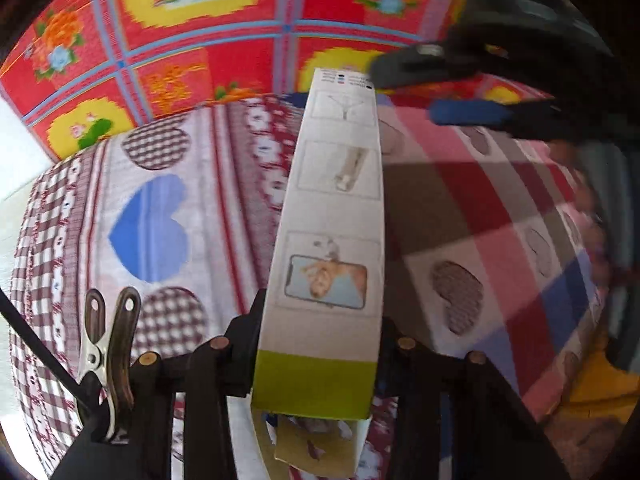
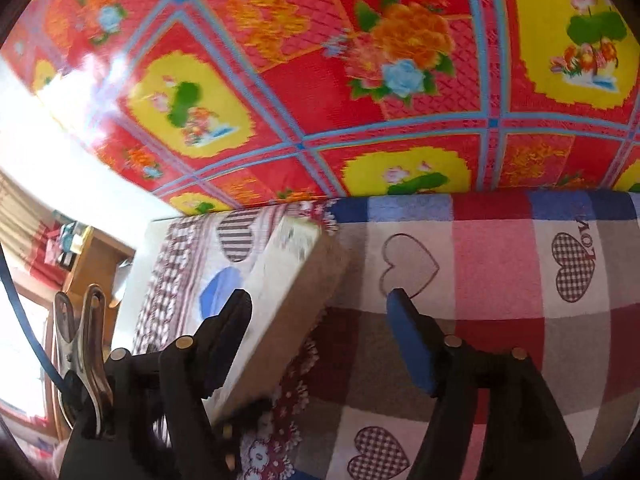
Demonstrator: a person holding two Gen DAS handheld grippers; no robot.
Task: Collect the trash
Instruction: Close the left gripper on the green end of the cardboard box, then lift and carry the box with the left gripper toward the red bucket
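Observation:
My left gripper (image 1: 320,344) is shut on a long white cardboard box (image 1: 336,208) with product pictures and a green band, held up over the bed. The same box (image 2: 280,304) shows in the right wrist view, slanting between my fingers. My right gripper (image 2: 320,312) is open, its jaws wide apart, with the left finger (image 2: 228,328) against the box side and the blue-padded right finger (image 2: 412,340) clear of it. In the left wrist view the right gripper's fingers (image 1: 460,112) reach toward the box's far end from the upper right.
A bed with a heart-patterned patchwork sheet (image 2: 500,280) lies below. A red and yellow floral mat (image 2: 360,80) covers the floor beyond. A wooden shelf (image 2: 92,264) stands at the left by a bright window.

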